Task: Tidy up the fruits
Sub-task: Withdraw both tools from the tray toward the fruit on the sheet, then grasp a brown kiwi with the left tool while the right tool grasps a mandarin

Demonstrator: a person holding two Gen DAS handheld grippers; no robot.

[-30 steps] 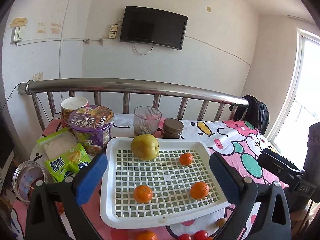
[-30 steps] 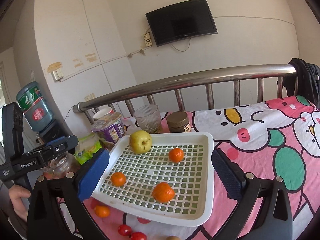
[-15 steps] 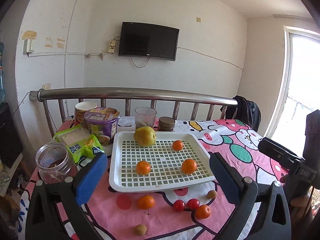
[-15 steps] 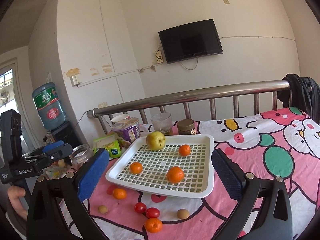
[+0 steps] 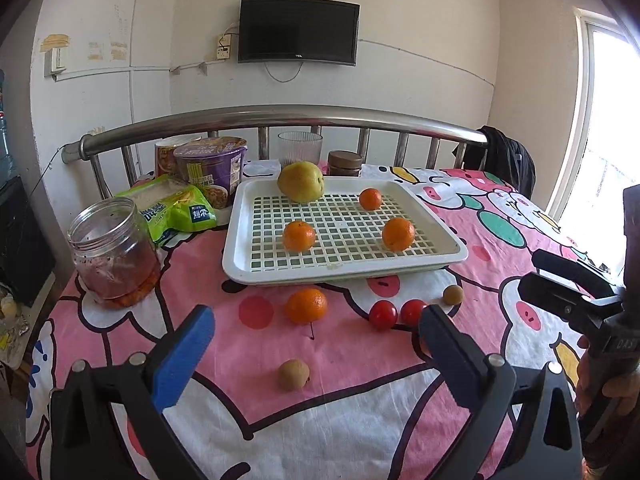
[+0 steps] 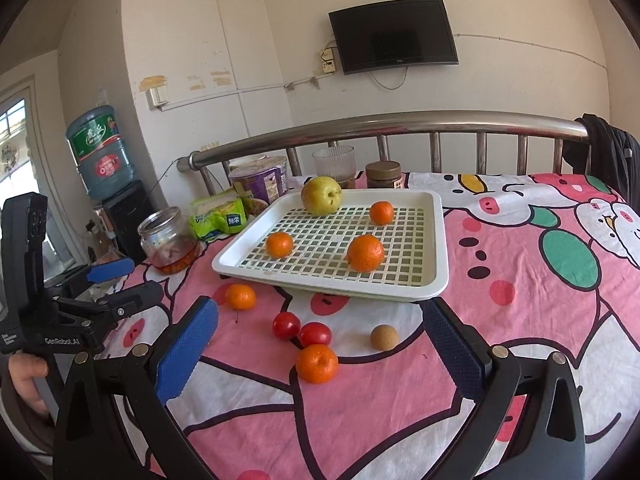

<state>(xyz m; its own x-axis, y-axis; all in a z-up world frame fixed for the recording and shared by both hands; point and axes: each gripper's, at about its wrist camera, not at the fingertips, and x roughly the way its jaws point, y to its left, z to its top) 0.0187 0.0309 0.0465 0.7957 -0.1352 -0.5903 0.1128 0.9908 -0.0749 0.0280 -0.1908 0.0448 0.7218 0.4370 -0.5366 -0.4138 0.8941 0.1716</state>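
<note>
A white slotted tray (image 5: 344, 272) (image 6: 332, 286) sits on the pink cartoon cloth. It holds a yellow-green pear (image 5: 300, 187) (image 6: 321, 195) and three oranges (image 5: 299, 235) (image 6: 365, 253). In front of the tray, loose on the cloth, lie an orange (image 5: 306, 305) (image 6: 240, 296), a second orange (image 6: 317, 363), two cherry tomatoes (image 5: 383, 315) (image 6: 286, 325) and small brown longans (image 5: 294, 375) (image 6: 384, 337). My left gripper (image 5: 316, 326) hovers open and empty over the loose fruit. My right gripper (image 6: 320, 316) is also open and empty, just short of the tomatoes.
A glass jar (image 5: 112, 252), green snack packs (image 5: 176, 210), noodle cups (image 5: 210, 164), a ribbed glass (image 5: 300, 148) and a brown-lidded jar (image 5: 344, 163) stand left of and behind the tray. A steel rail (image 5: 280, 118) bounds the far edge. A water bottle (image 6: 100, 152) stands at far left.
Both grippers have drawn back from the tray and dropped lower. The loose fruit on the cloth has come into view. Both stay open.
</note>
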